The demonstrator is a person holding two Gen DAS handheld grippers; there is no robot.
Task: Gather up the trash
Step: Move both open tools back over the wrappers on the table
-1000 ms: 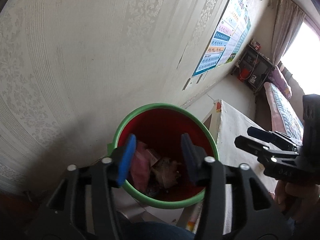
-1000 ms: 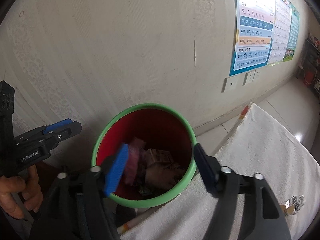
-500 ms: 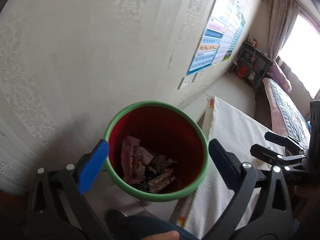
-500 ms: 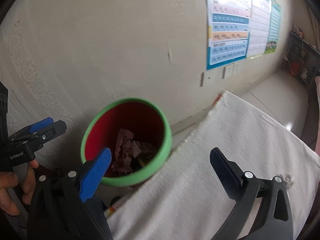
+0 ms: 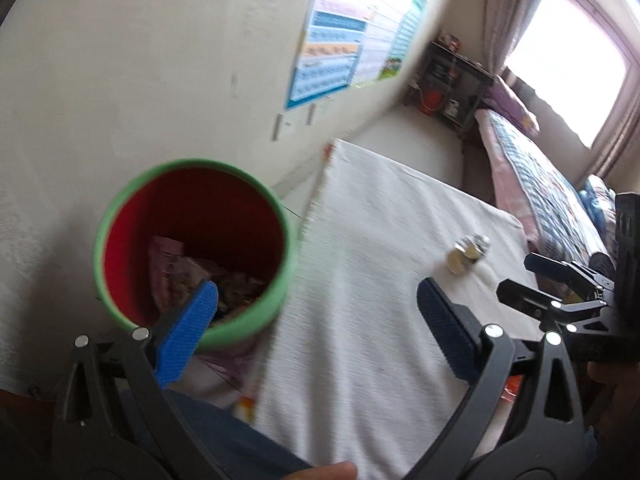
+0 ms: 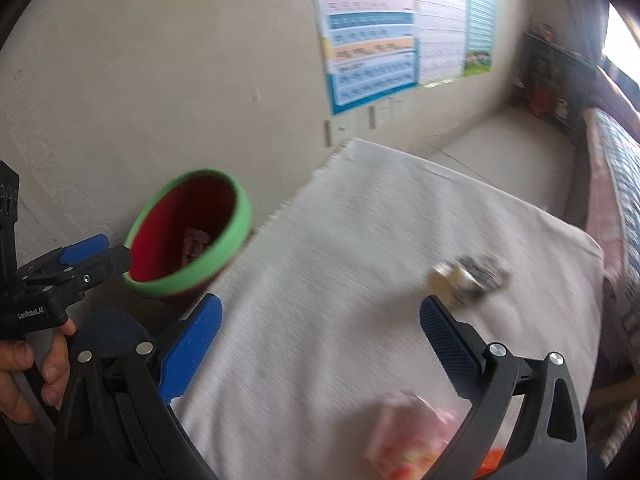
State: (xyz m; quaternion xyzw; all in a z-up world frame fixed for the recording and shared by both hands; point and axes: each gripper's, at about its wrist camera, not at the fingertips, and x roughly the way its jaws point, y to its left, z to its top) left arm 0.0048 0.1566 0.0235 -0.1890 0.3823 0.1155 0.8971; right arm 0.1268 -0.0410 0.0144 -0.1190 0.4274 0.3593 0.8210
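A red bin with a green rim (image 5: 192, 240) (image 6: 188, 236) stands by the wall, with several wrappers (image 5: 180, 276) lying inside. My left gripper (image 5: 316, 328) is wide open and empty, between the bin and the white-clothed table (image 5: 380, 280). My right gripper (image 6: 320, 340) is also wide open and empty, over the table (image 6: 360, 280). A crumpled silver and yellow wrapper (image 5: 468, 254) (image 6: 468, 276) lies on the cloth further out. A pink and orange packet (image 6: 416, 436) lies near the table's front, under the right gripper's fingers. Each gripper shows in the other's view, the right (image 5: 552, 284) and the left (image 6: 80, 260).
A pale wall with posters (image 6: 380, 40) runs behind the bin. A bed (image 5: 540, 184) with a patterned cover stands past the table, and a dark shelf (image 5: 448, 80) fills the far corner by the window. A person's leg (image 5: 224, 440) is below the left gripper.
Both grippers opened wide over the bin, dropping wrappers into it, then swung right from the bin to the table. The wrappers on the cloth have come into view.
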